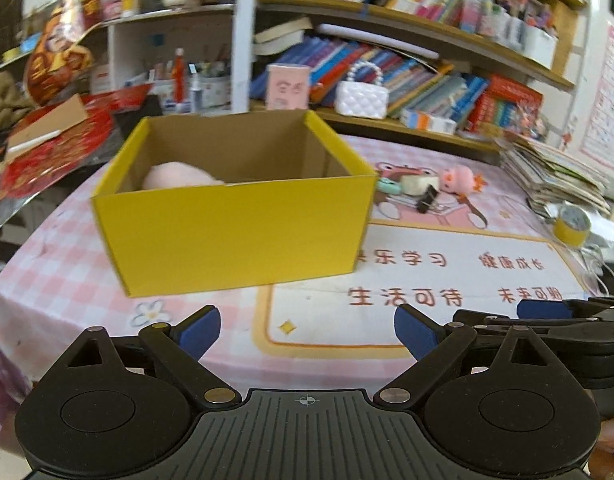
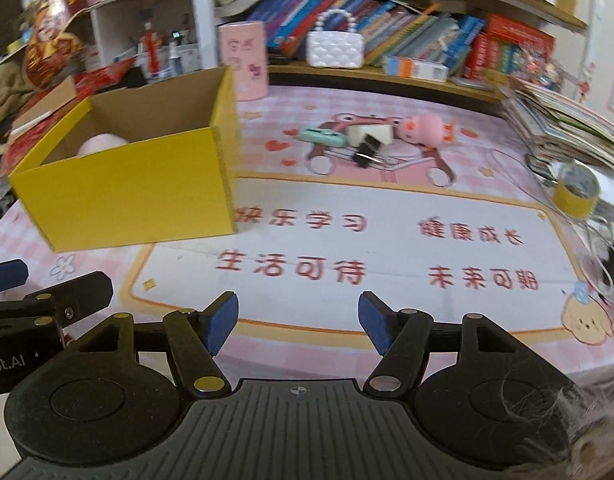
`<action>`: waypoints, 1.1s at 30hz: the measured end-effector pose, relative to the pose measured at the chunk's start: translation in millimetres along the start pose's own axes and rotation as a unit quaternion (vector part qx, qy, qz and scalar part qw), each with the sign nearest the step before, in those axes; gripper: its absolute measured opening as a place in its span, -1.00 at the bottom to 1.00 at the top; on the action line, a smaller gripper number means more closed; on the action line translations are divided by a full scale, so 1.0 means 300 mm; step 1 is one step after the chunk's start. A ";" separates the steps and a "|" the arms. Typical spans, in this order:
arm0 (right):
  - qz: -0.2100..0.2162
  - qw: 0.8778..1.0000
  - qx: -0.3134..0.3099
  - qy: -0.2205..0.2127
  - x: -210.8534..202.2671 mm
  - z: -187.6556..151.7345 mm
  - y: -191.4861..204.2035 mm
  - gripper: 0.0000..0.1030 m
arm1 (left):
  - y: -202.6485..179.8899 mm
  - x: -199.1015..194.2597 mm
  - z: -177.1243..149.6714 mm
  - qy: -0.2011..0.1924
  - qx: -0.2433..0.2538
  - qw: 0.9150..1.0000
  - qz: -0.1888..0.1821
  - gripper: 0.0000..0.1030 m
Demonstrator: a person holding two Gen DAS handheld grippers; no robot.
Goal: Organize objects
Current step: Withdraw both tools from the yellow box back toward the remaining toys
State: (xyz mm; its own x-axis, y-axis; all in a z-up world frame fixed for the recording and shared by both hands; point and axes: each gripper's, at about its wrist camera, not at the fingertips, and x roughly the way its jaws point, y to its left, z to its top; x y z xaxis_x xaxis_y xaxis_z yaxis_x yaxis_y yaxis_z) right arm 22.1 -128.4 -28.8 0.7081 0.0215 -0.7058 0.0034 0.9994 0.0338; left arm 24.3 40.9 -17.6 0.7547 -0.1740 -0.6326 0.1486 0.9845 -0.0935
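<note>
One pink soft thing (image 1: 175, 174) already lies in the yellow box (image 1: 235, 232) ahead of my left tongs (image 1: 307, 330), which stand wide and empty. From my right tongs (image 2: 298, 322), half open and empty, four small things remain far ahead: mint case (image 2: 322, 137), binder clip (image 2: 367, 152), white block (image 2: 371, 133), pink toy (image 2: 423, 128).

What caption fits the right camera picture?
Open right gripper faces small toys beside a yellow box.

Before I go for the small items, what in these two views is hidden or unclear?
- Pink soft thing in the yellow box: mostly hidden by the front wall, both views.
- Box floor: unseen behind that wall.
- Mint item, cream block, binder clip, pink plush: blurred, bunched; contact unclear.
- Tape roll: near the right edge, cables beside it indistinct.
</note>
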 end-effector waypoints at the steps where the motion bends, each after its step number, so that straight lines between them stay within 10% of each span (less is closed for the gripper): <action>1: -0.004 1.000 0.005 0.000 0.002 0.002 -0.014 0.25 | -0.014 0.010 0.006 0.003 0.004 1.000 -0.003 0.86; 33: -0.022 0.999 0.027 0.028 0.231 0.218 -0.549 0.28 | -0.516 0.365 0.218 0.021 0.049 0.999 -0.010 0.86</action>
State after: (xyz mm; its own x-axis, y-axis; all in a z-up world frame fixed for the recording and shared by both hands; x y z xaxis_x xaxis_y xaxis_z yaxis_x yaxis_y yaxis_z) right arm 117.0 -293.3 -37.0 0.6659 -0.0193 -0.7458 0.0731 0.9965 0.0394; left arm 125.7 -132.1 -22.1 0.7239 -0.1912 -0.6628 0.2270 0.9733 -0.0329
